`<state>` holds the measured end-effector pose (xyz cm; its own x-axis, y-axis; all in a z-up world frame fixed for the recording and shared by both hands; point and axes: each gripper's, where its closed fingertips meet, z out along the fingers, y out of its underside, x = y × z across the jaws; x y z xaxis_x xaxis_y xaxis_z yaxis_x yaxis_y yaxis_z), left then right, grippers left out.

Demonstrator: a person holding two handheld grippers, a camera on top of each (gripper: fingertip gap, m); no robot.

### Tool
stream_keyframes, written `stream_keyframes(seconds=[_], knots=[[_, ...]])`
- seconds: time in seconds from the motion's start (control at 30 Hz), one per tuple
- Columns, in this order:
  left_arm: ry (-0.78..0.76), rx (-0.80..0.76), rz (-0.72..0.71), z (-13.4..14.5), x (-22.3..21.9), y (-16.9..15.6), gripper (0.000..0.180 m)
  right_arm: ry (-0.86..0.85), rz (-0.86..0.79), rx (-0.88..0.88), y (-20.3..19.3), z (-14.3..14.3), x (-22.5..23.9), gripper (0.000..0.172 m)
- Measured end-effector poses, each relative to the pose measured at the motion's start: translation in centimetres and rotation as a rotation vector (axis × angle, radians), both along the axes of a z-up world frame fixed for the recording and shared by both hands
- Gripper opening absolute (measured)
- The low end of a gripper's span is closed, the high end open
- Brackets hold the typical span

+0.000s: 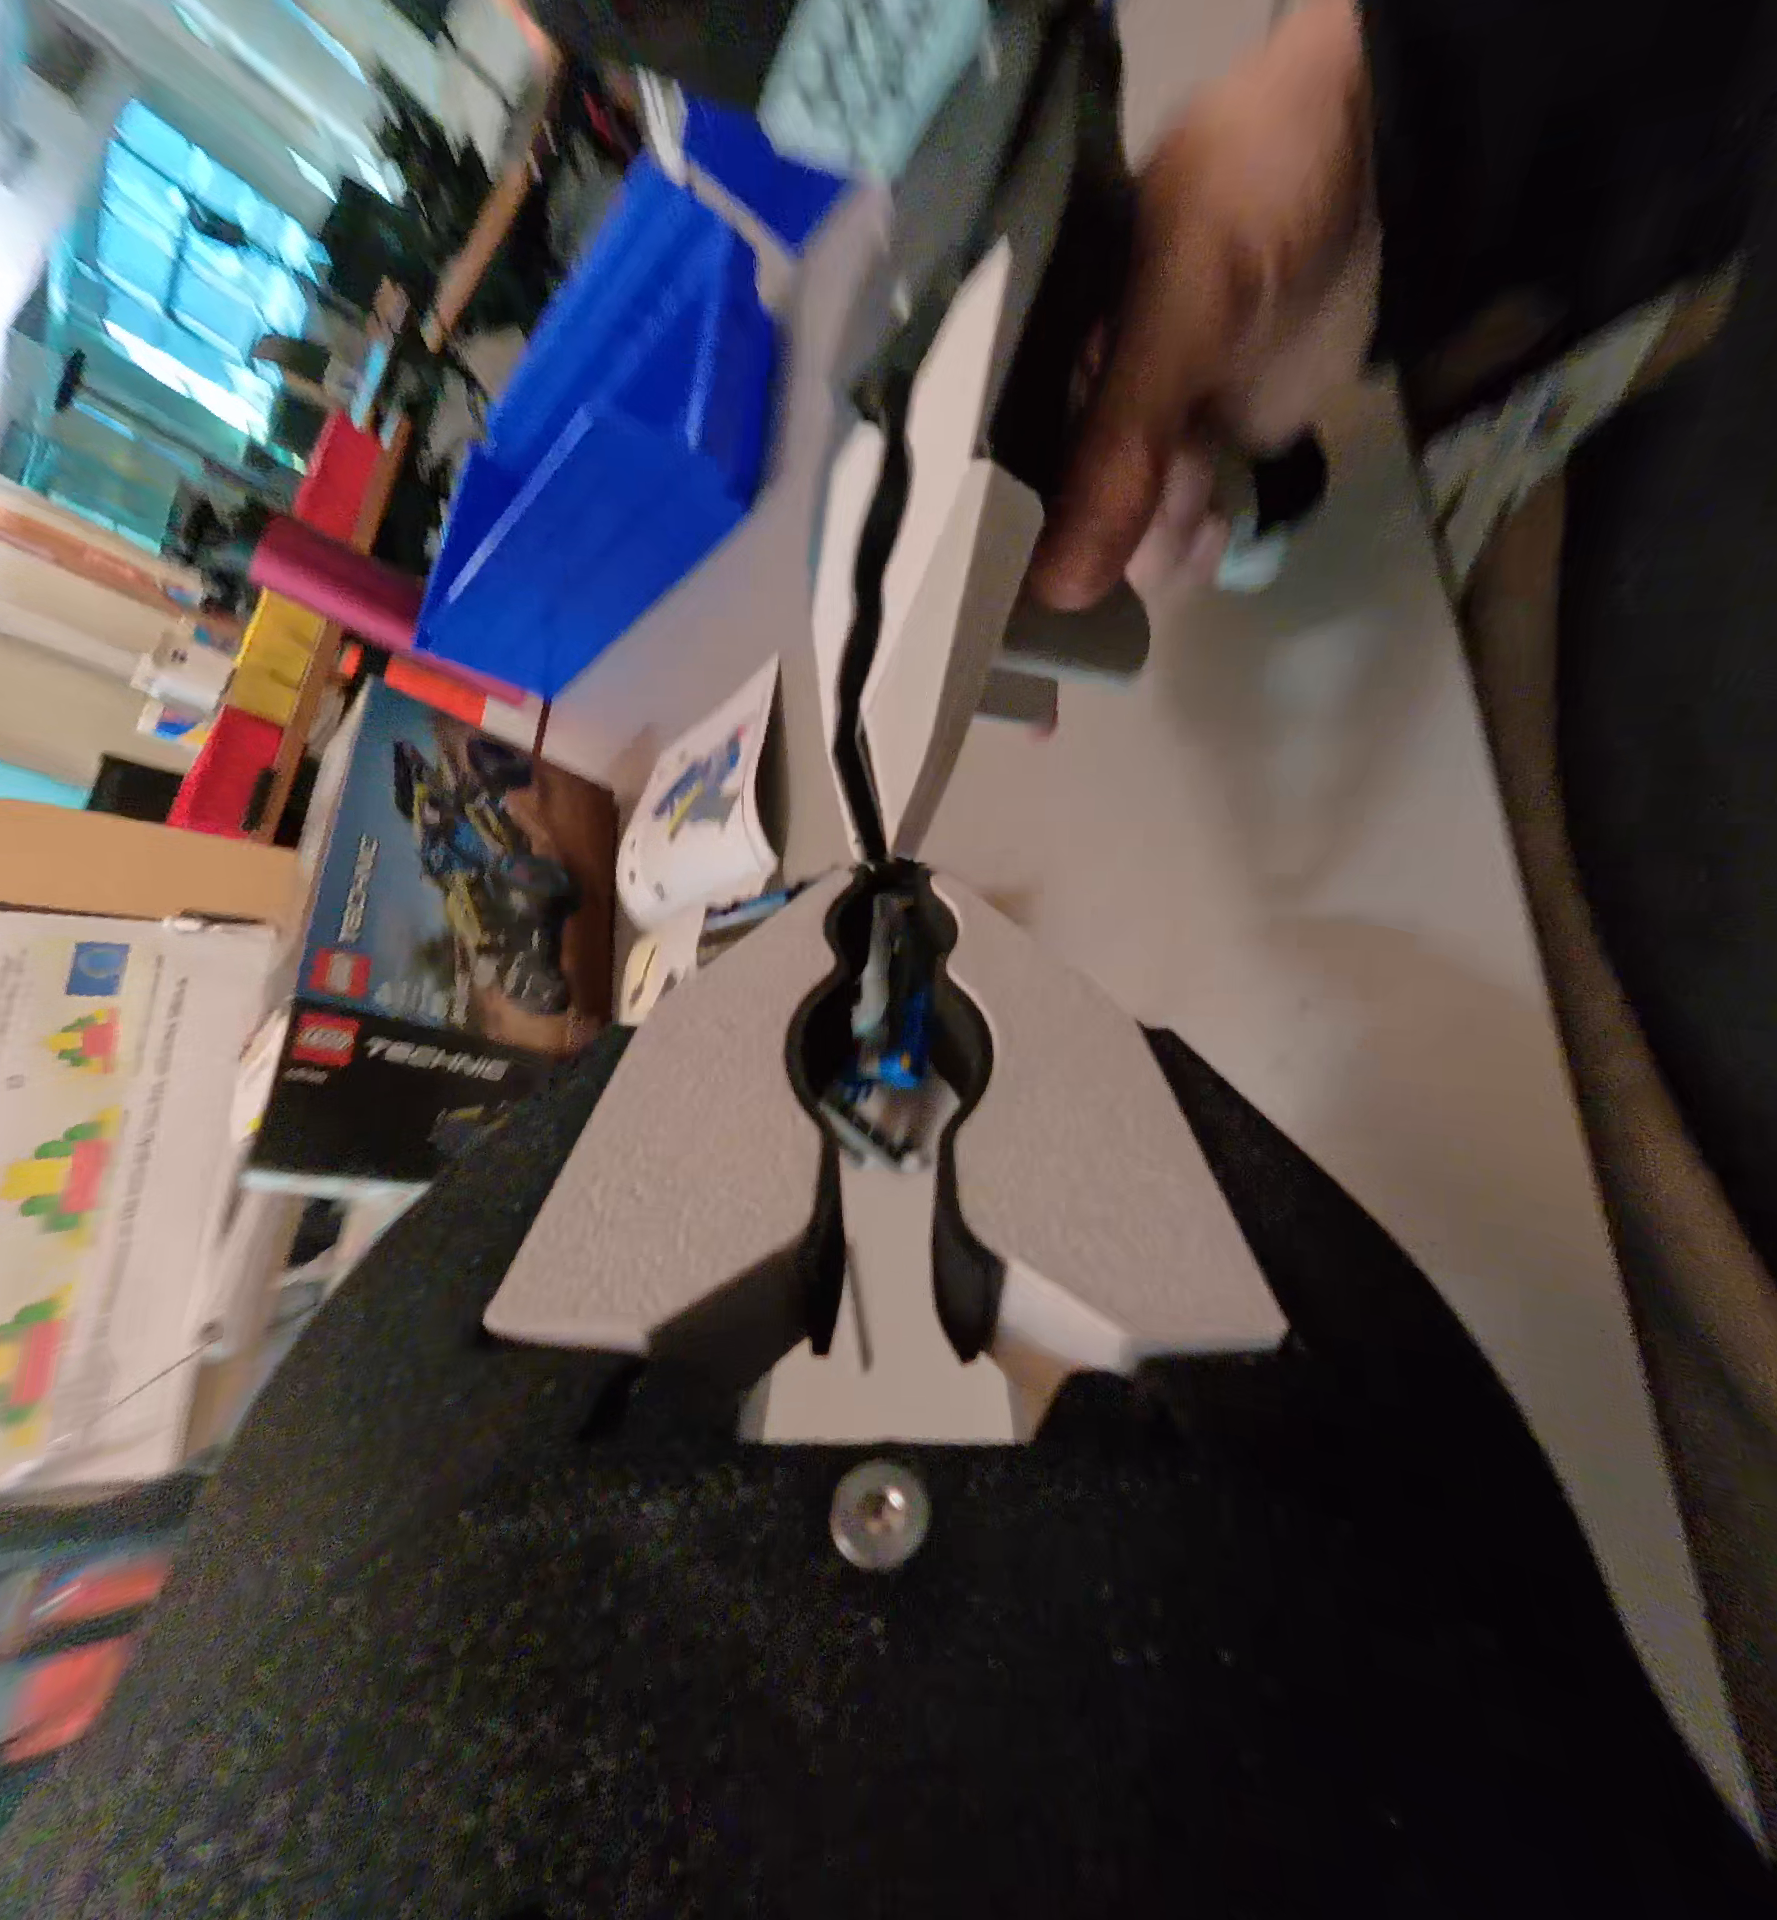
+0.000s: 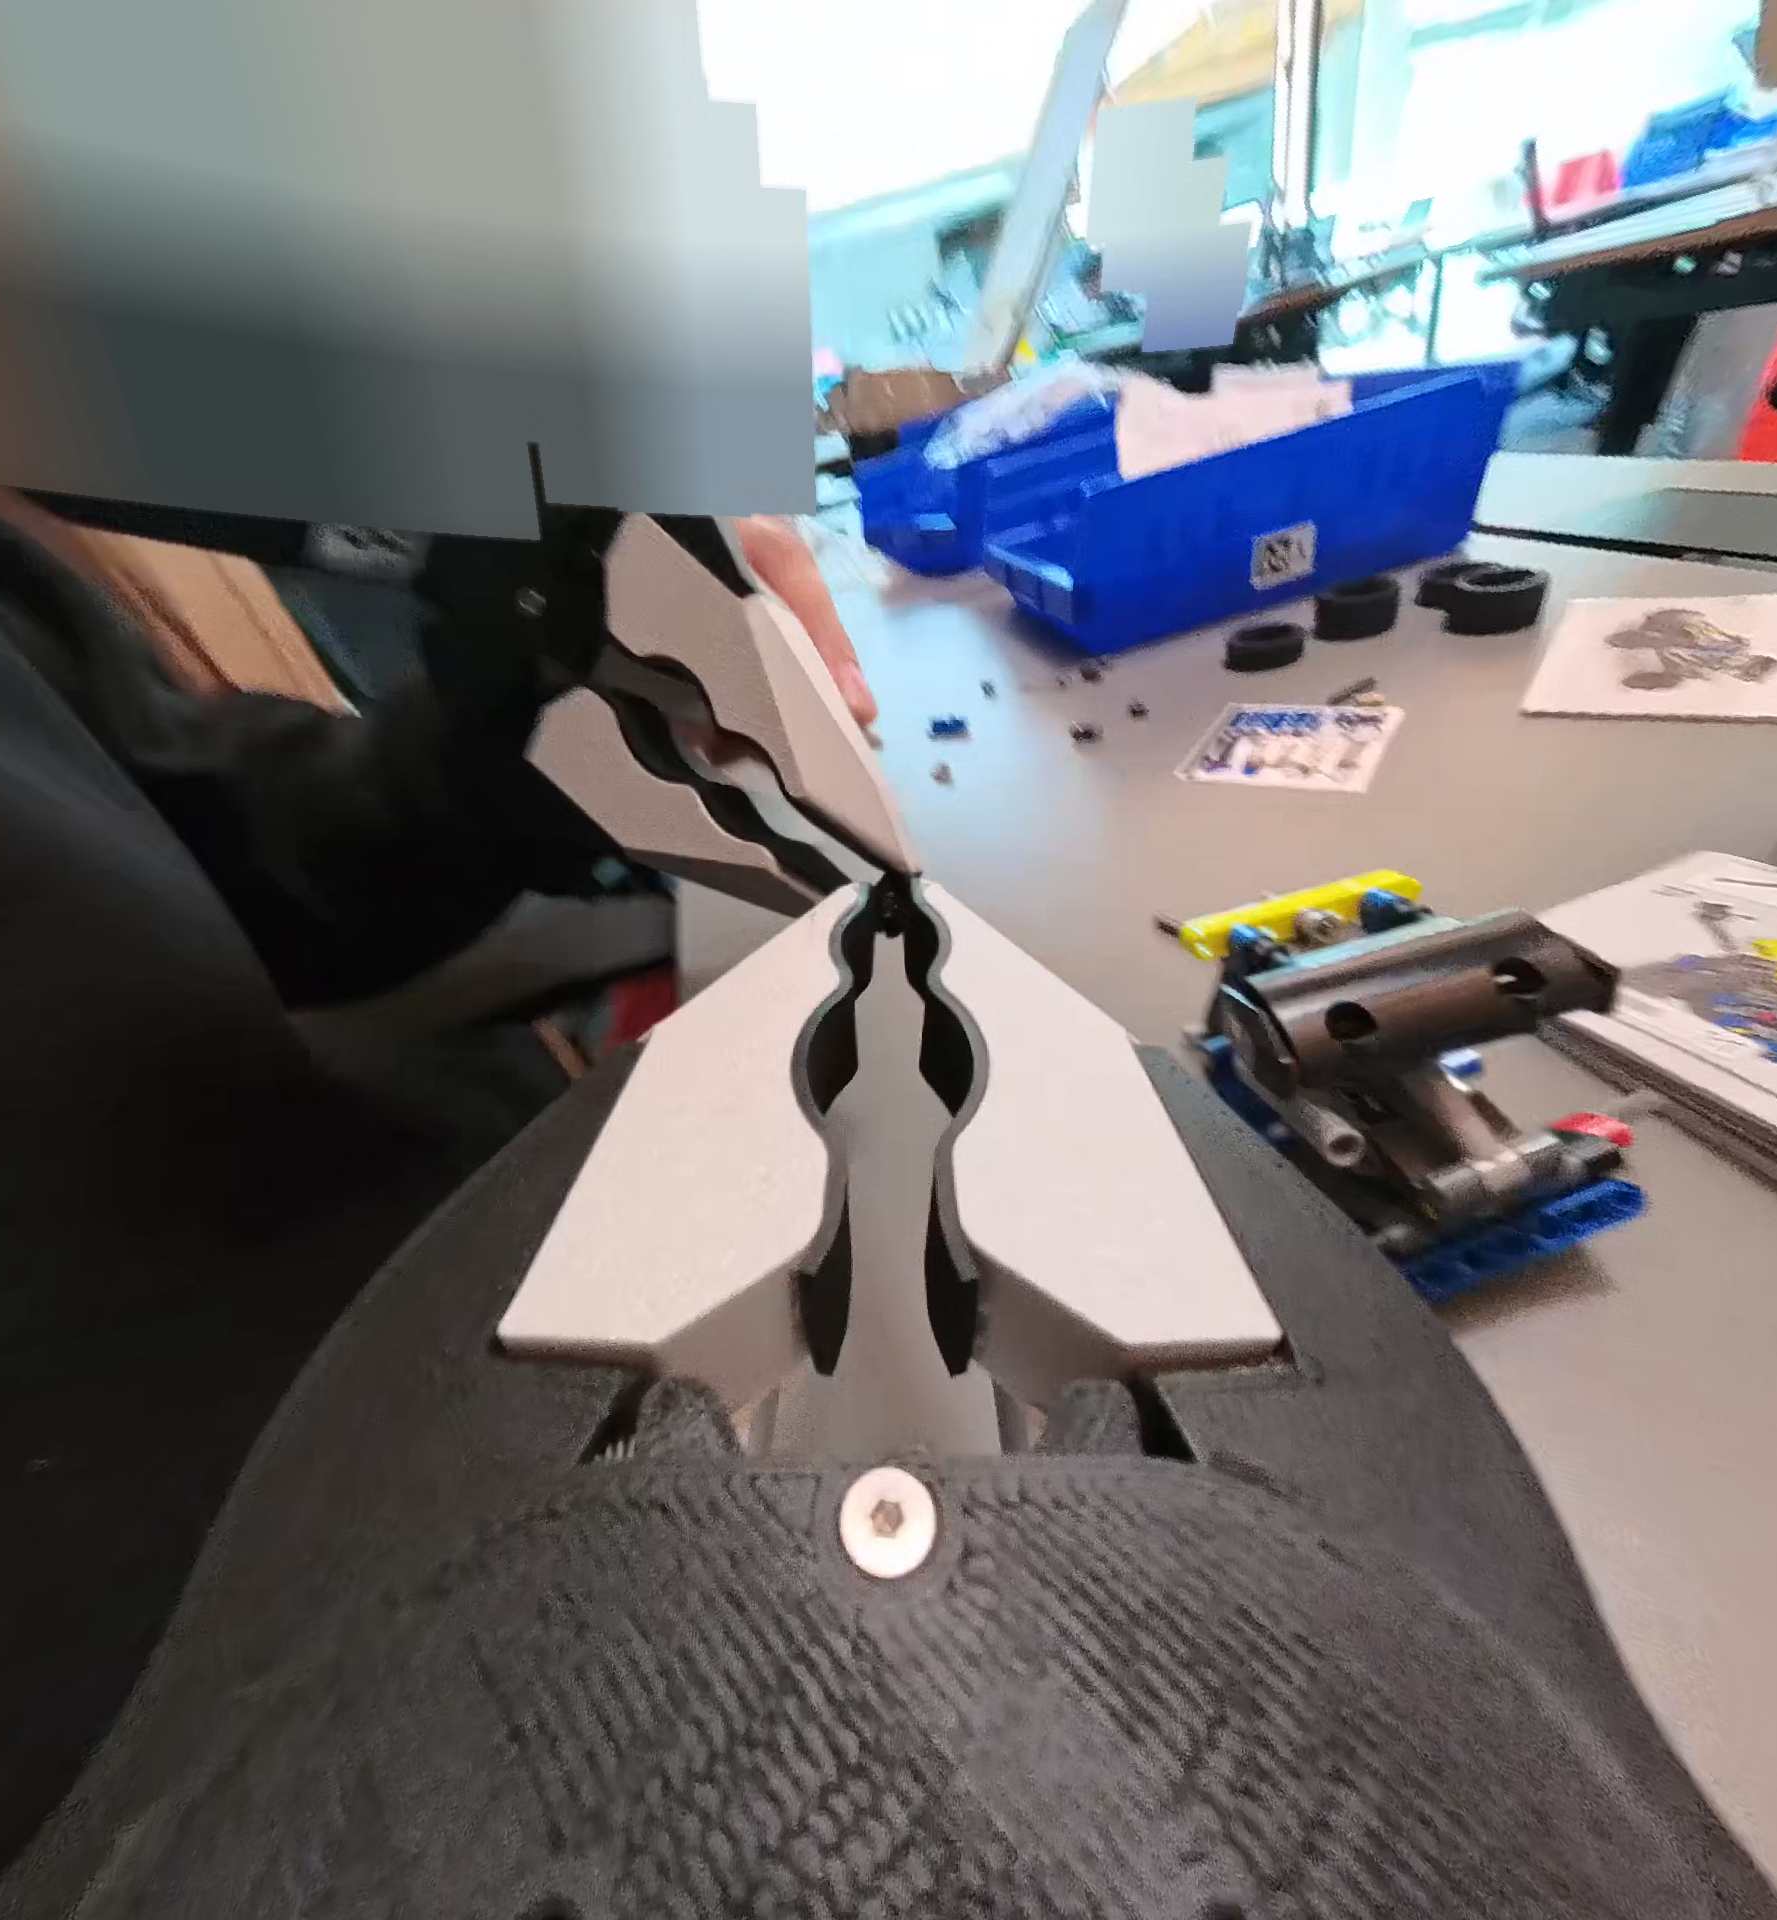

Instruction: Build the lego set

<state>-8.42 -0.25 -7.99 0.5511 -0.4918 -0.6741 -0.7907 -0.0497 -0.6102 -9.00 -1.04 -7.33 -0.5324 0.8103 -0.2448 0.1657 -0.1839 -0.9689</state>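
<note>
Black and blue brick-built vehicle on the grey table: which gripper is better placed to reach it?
Right, probably: the vehicle lies close beside the right gripper; the left gripper points in from the opposite side.

1. Grippers: two, left gripper [image 1: 889,868] and right gripper [image 2: 889,883].
2. Blue bins [image 2: 1227,520]: two.
3. Loose black tyres [image 2: 1357,608]: about four.
4. Partly built brick vehicle [image 2: 1403,1081]: one.
5. Printed toy box [image 1: 448,904]: one.

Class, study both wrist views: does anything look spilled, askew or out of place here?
Yes. Small dark and blue toy pieces lie scattered loose on the grey table in front of the blue bin, not inside it. Three black tyres sit loose nearby. The half-built toy car looks unfinished rather than damaged.
</note>
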Motion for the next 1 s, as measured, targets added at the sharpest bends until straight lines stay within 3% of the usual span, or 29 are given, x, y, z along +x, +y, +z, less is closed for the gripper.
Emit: stream_keyframes(seconds=[0.07, 0.13, 0.27, 0.4, 0.47, 0.57, 0.63, 0.83, 0.9, 1.0], knots=[[-0.190, 0.026, -0.070, 1.3, 0.8, -0.3, 0.005, 0.044, 0.064, -0.132, -0.2, 1.3, 0.7, 0.002], [-0.285, 0.049, -0.127, 2.1, 1.2, -0.6, 0.005, 0.074, 0.108, -0.224, -0.5, 2.2, 1.1, 0.002], [-0.312, 0.076, -0.192, 2.7, 1.9, -1.0, 0.005, 0.081, 0.196, -0.351, -0.8, 2.8, 1.7, 0.001], [-0.380, -0.032, -0.213, 2.2, 1.9, -1.4, 0.005, 0.059, 0.223, -0.363, -1.2, 2.4, 1.7, 0.002], [-0.310, -0.114, -0.166, 0.7, 0.9, -1.2, 0.005, -0.012, 0.148, -0.230, -0.6, 0.6, 1.1, 0.006], [-0.068, -0.264, -0.106, -2.3, -1.1, -1.3, 0.004, -0.216, -0.060, 0.208, 1.7, -5.0, 0.4, 0.012], [0.044, -0.378, -0.110, -4.2, -1.7, -1.6, 0.004, -0.331, -0.067, 0.364, 0.9, -7.5, 0.3, 0.018], [0.096, -0.532, -0.152, -5.7, -2.8, -1.6, 0.004, -0.475, -0.059, 0.530, -1.0, -10.9, -1.6, 0.015], [0.095, -0.561, -0.131, -6.1, -3.5, -1.9, 0.004, -0.461, -0.022, 0.553, -1.5, -10.9, -2.2, 0.005], [0.087, -0.615, -0.096, -6.6, -4.3, -3.1, 0.004, -0.426, 0.083, 0.582, -2.9, -10.9, -3.7, 0.005]])
